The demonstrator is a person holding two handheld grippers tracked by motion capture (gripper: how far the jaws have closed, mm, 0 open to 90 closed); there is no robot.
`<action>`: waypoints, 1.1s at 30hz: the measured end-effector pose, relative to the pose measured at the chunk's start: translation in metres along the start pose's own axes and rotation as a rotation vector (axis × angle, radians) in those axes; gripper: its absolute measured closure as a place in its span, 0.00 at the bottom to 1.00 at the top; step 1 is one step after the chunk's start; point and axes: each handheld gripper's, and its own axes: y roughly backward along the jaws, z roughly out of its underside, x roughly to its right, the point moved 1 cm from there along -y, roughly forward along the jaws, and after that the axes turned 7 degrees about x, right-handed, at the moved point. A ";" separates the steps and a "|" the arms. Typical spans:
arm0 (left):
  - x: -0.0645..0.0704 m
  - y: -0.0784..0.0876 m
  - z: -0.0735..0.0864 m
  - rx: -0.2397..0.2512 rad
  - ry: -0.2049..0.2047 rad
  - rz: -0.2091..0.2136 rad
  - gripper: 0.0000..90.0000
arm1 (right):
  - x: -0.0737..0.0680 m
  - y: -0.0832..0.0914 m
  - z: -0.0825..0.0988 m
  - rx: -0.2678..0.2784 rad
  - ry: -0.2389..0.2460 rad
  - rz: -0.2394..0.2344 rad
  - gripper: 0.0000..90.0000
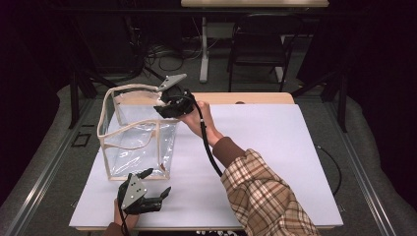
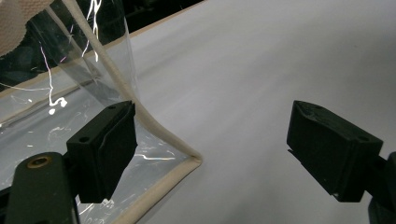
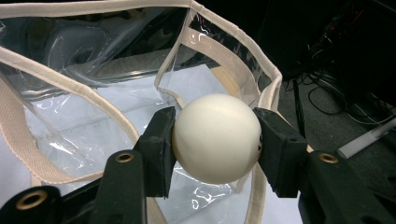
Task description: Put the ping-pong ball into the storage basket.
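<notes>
**A white ball held over a clear bag**

The right gripper [image 3: 215, 140] is clamped on a white ball [image 3: 217, 138], one jaw on each side, at its widest part. The ball is round, smooth and dull white. It looks light and hard, like a ping-pong ball, so I think it could pop out if squeezed off-centre. Holding it across the middle seems best.

Just below and past the ball is a clear bag [image 1: 140, 140] with its top open. Its walls are thin, shiny, see-through plastic with cream cloth edges. They look soft and floppy.

The left gripper [image 2: 224, 149] has its jaws wide apart, holding nothing. One jaw is just beside the bag's bottom corner. The bag stands on the white counter [image 1: 275, 147].
</notes>
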 end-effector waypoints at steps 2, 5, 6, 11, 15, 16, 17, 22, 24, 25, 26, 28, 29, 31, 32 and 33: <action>0.000 0.000 0.000 0.001 0.006 0.000 0.18 | 0.000 -0.002 0.000 -0.006 0.001 -0.004 0.57; 0.000 0.000 0.000 -0.003 0.003 -0.005 0.18 | -0.001 -0.004 -0.001 -0.003 0.006 -0.002 0.57; 0.000 0.000 0.000 -0.003 0.002 -0.008 0.18 | -0.001 -0.004 -0.001 -0.013 0.003 -0.002 0.57; 0.000 0.000 0.000 -0.001 0.004 -0.005 0.18 | -0.002 -0.008 -0.002 -0.020 0.008 -0.006 0.57; 0.000 0.000 0.000 0.000 0.001 -0.005 0.18 | -0.002 -0.010 -0.001 -0.023 0.003 -0.011 0.57; 0.000 0.000 0.000 -0.001 0.001 -0.004 0.18 | -0.002 -0.011 -0.001 -0.025 0.003 -0.012 0.57; 0.000 0.000 0.000 -0.001 0.001 -0.004 0.18 | -0.002 -0.012 -0.001 -0.029 0.005 -0.012 0.57; 0.000 0.000 0.000 0.003 0.000 -0.003 0.18 | -0.002 -0.016 -0.001 -0.040 -0.003 -0.011 0.57; 0.000 0.000 0.000 0.007 0.004 -0.004 0.18 | -0.001 -0.017 0.000 -0.045 -0.004 -0.014 0.57; 0.000 0.000 0.000 0.007 0.004 -0.004 0.18 | -0.001 -0.018 0.000 -0.046 -0.012 -0.017 0.57; 0.000 0.000 0.000 0.007 0.003 -0.004 0.18 | -0.001 -0.018 0.000 -0.043 -0.012 -0.018 0.57; 0.000 0.000 0.000 0.006 0.002 -0.004 0.18 | -0.002 -0.019 0.000 -0.047 -0.012 -0.019 0.57; 0.000 0.000 0.000 0.007 0.002 -0.004 0.18 | -0.002 -0.019 -0.001 -0.054 -0.013 -0.020 0.57; 0.000 0.000 0.000 0.007 0.003 -0.004 0.18 | -0.003 -0.020 -0.001 -0.053 -0.013 -0.020 0.57; 0.000 0.000 0.000 0.006 0.002 -0.003 0.18 | -0.003 -0.020 -0.001 -0.056 -0.014 -0.019 0.57; 0.000 0.000 0.000 0.007 0.002 -0.003 0.18 | -0.003 -0.021 -0.001 -0.059 -0.009 -0.020 0.57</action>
